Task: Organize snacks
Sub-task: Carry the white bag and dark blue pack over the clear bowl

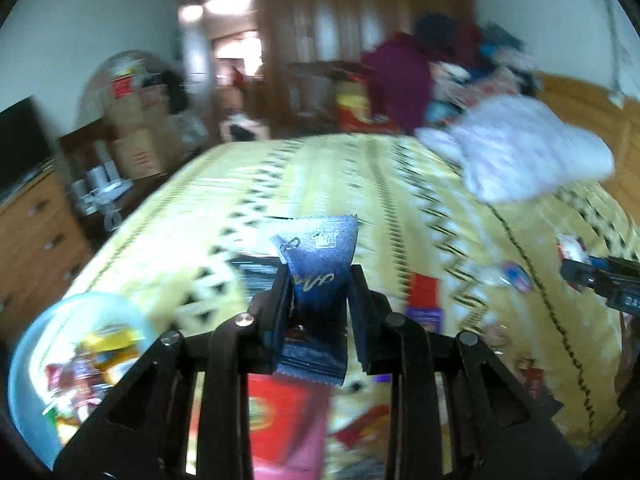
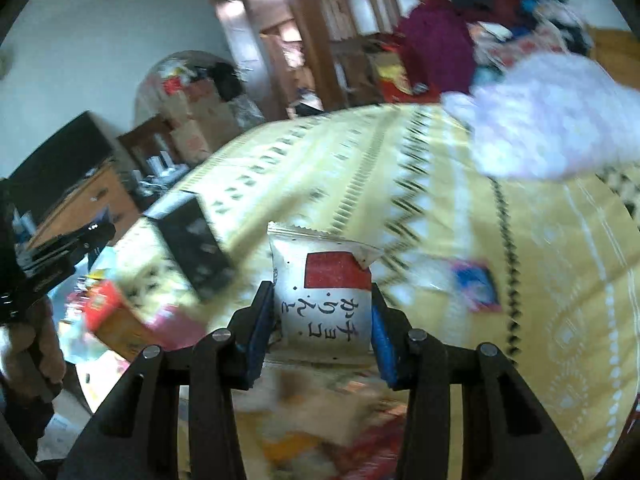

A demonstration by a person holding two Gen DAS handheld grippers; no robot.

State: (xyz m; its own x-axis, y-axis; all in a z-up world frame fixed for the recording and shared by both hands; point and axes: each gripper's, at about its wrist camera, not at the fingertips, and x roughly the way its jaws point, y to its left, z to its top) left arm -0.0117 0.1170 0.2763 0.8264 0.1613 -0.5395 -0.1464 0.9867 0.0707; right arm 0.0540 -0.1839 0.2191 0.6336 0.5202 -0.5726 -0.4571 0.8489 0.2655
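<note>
In the left wrist view my left gripper (image 1: 320,284) is shut on a blue snack packet (image 1: 318,264), held upright above the yellow patterned bedspread (image 1: 320,176). A light blue bowl (image 1: 24,356) with several wrapped snacks sits at the lower left. In the right wrist view my right gripper (image 2: 322,300) is shut on a white snack packet (image 2: 324,292) with a red square and black lettering, lifted above the bedspread (image 2: 400,160). The other gripper shows at the left edge (image 2: 60,256) of that view. Loose snacks lie blurred on the bed below both grippers.
A red box (image 1: 288,412) lies under the left gripper. A black box (image 2: 192,244) rests on the bed, with a red carton (image 2: 104,304) near it. A white pillow (image 1: 528,152) and piled clothes (image 1: 400,76) fill the far right. A wooden dresser (image 1: 32,232) stands left.
</note>
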